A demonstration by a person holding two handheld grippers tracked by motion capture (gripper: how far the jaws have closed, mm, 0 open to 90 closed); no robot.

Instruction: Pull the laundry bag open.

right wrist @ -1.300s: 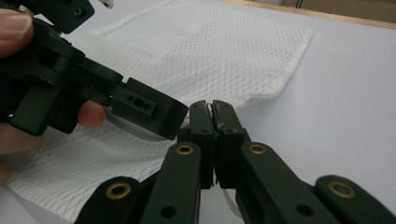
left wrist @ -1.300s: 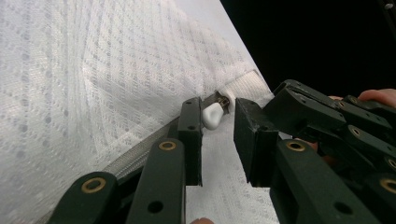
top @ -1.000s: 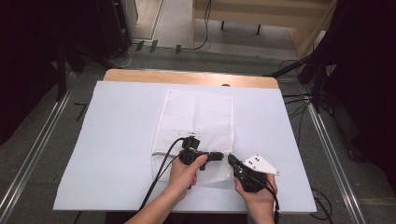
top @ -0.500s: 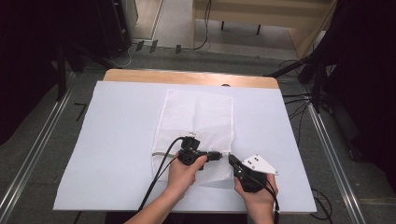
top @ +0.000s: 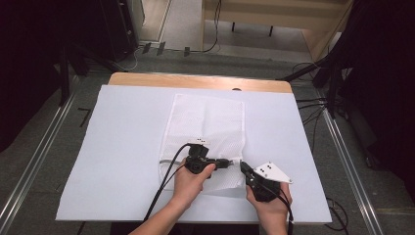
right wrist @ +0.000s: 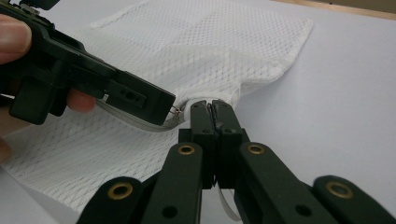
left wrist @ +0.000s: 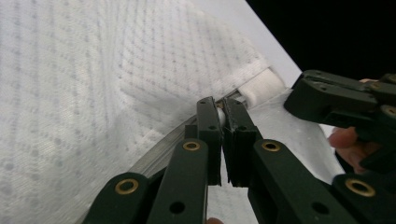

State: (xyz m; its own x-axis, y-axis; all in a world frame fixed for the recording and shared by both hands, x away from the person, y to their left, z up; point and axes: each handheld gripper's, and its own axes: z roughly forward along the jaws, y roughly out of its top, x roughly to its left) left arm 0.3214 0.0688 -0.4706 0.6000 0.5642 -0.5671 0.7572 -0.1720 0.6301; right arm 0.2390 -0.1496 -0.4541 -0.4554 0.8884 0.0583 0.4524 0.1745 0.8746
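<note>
The bag (top: 205,129) lies flat on the sheet (top: 122,147), around the middle and a bit toward the near edge. Both grippers sit at the bag's near right corner: left gripper (top: 230,163) on the bag itself, right gripper (top: 243,169) just right of it, tips nearly touching. Table (top: 147,78) edge peeks out behind the bag.

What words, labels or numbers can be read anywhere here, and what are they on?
None: no readable text anywhere.
The white mesh bag bears only its woven dot pattern.
The white sheet covering the table is blank.
The left gripper and right gripper carry only brass rivets, no markings.
</note>
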